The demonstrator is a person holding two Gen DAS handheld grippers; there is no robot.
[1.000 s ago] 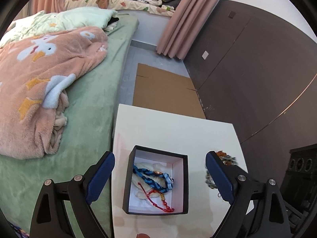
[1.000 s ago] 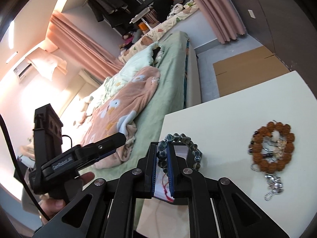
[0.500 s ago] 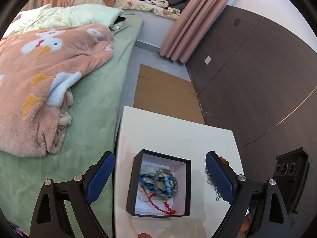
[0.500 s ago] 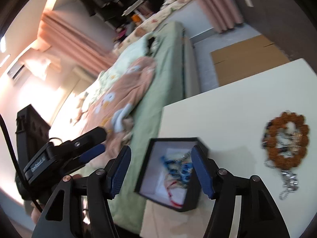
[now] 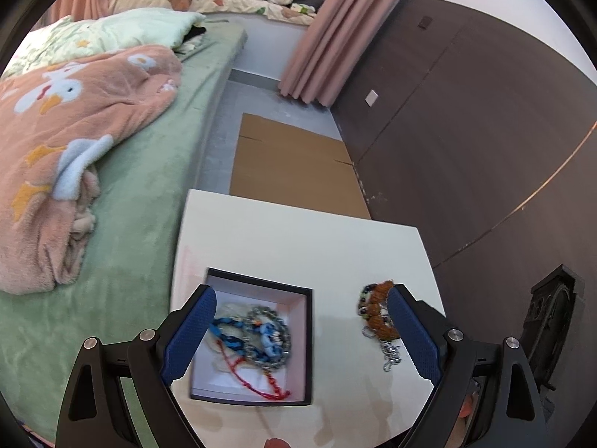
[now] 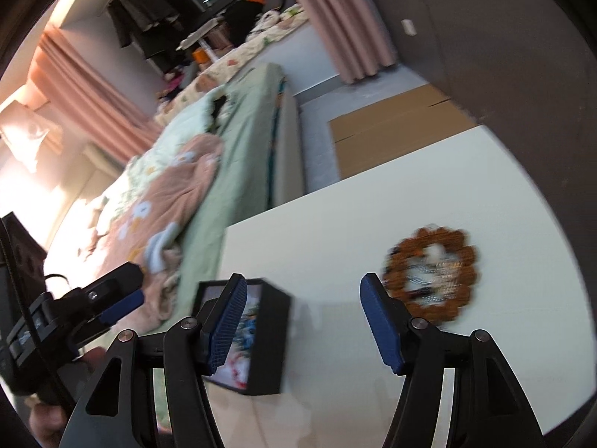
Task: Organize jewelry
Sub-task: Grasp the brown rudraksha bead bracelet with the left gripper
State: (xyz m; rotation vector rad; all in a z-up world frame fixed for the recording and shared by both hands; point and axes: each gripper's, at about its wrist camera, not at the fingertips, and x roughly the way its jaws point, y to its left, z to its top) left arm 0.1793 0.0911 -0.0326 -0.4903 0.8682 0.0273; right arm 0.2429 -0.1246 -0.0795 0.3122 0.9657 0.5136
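My left gripper (image 5: 298,330) hangs over the white table (image 5: 298,235) with its jaws spread wide and nothing between them. Directly below it, between its two blue pads (image 5: 190,336), sits the black box (image 5: 257,285) with a pale lining. Inside the box lie a grey-green bead bracelet (image 5: 266,336), a blue braided cord (image 5: 227,334) that the bracelet overlaps, and a red string bracelet (image 5: 268,384) trailing toward the near edge of the box. Just beyond my left gripper's right-hand pad, partly hidden by it, a brown bead bracelet (image 5: 377,306) rests on the table beside a bit of silver chain (image 5: 390,354), apart from the box.

My right gripper (image 6: 302,317) is also wide open and empty, held above the same table. Its left-hand pad (image 6: 227,321) overlaps the black box, and a glimpse of blue and red shows inside. Ahead of its right-hand finger, the brown bead bracelet lies flat as a ring on the table with small silver pieces in its middle, blurred in this view. Off to the far left of my right gripper I can see my left gripper's dark body, and beyond the table the green bed (image 5: 149,171) with the pink blanket (image 5: 67,142).
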